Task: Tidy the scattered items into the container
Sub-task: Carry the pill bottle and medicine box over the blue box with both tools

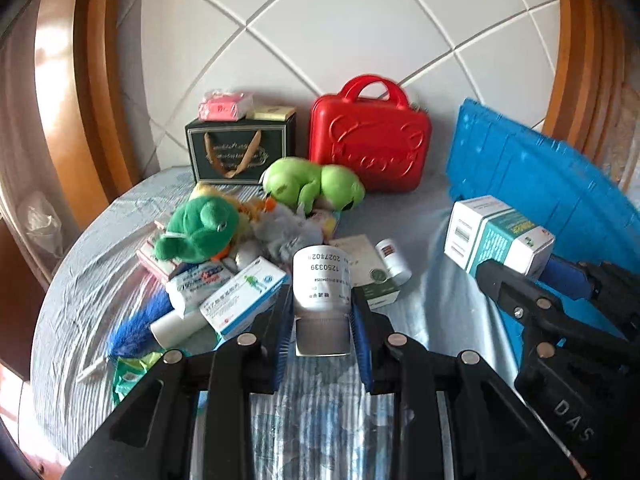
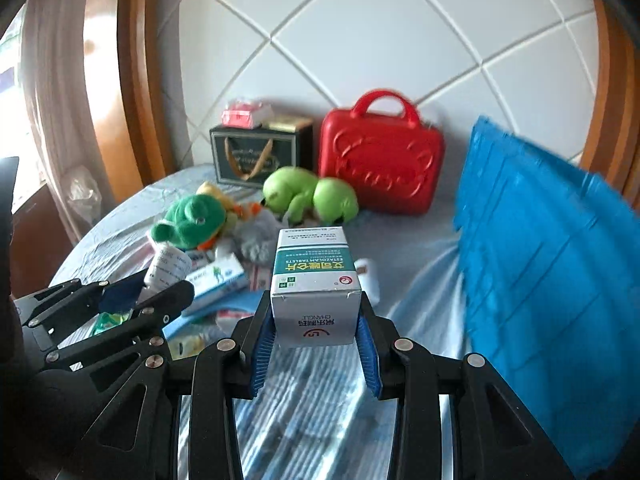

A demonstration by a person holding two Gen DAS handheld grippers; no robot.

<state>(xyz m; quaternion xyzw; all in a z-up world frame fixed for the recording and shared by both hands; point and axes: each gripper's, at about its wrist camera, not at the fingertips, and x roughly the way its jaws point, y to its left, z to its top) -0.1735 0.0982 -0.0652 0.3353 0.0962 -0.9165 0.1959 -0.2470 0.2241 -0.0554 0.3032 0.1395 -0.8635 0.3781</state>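
My left gripper (image 1: 322,320) is shut on a white pill bottle (image 1: 322,280), held lifted above the bed with its printed base facing away from me. My right gripper (image 2: 316,328) is shut on a white and teal medicine box (image 2: 314,276), also lifted; that box (image 1: 496,236) and the right gripper (image 1: 516,280) show at the right of the left wrist view. The blue crate (image 2: 552,272) stands at the right, close beside the held box. A heap of scattered items (image 1: 224,248) lies on the bedsheet, among them a dark green plush (image 1: 196,228) and a light green plush (image 1: 312,184).
A red carry case (image 1: 370,140) and a dark gift bag (image 1: 240,152) with small packs on top stand against the white quilted headboard. A second white bottle (image 1: 394,260), a blue and white medicine box (image 1: 248,296) and tissue packs lie on the sheet. Wooden bed frame edges both sides.
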